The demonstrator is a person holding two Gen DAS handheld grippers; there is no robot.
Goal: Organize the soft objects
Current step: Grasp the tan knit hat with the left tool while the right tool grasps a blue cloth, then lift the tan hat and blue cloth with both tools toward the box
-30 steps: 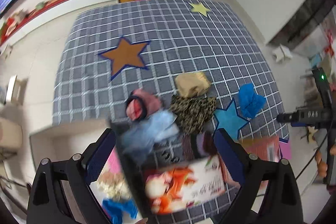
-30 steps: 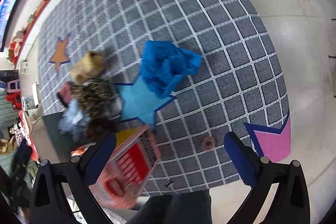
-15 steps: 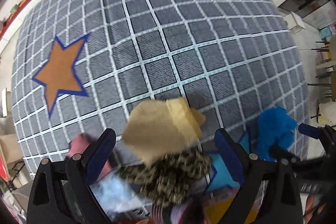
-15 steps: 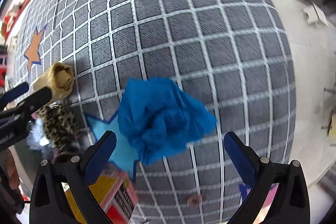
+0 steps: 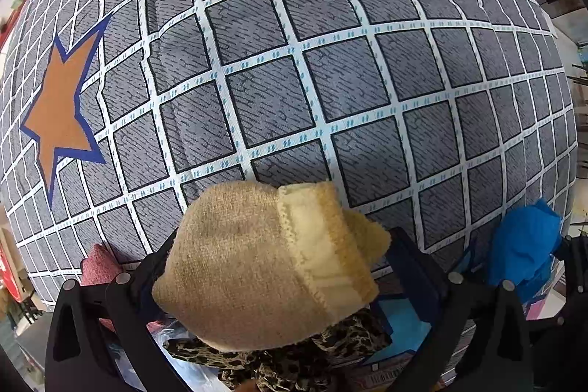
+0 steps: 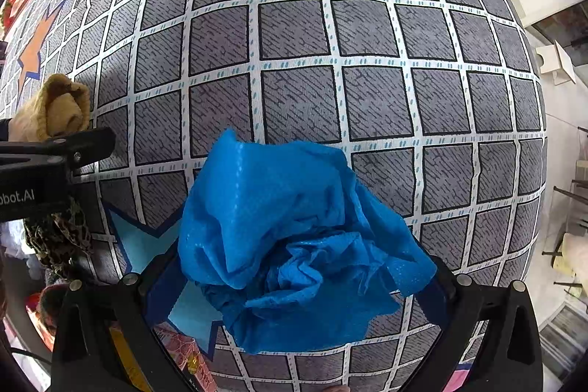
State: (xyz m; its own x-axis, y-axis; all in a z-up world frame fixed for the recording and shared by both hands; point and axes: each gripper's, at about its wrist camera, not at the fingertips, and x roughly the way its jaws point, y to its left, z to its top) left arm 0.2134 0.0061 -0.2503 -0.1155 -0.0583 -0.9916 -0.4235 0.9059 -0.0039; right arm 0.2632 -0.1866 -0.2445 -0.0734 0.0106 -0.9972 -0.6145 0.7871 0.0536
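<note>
A tan and yellow folded cloth [image 5: 264,259] lies on the grey checked mat [image 5: 294,68]. My left gripper [image 5: 279,274] is open, one finger on each side of it, close over it. A crumpled blue cloth [image 6: 294,241] lies on the mat between the fingers of my open right gripper [image 6: 297,285]. The blue cloth also shows at the right edge of the left wrist view [image 5: 522,252]. The tan cloth shows at the left of the right wrist view [image 6: 55,105].
A leopard-print cloth [image 5: 294,359] and a pink cloth [image 5: 97,267] lie just behind the tan one. An orange star [image 5: 62,112] and a light blue star [image 6: 147,245] mark the mat. A red and yellow box [image 6: 183,351] lies near the blue cloth. White floor lies beyond the mat's right edge.
Both grippers have moved down and forward onto the mat. The left now straddles the tan cloth, the right straddles the blue cloth. The box has dropped out of the left view.
</note>
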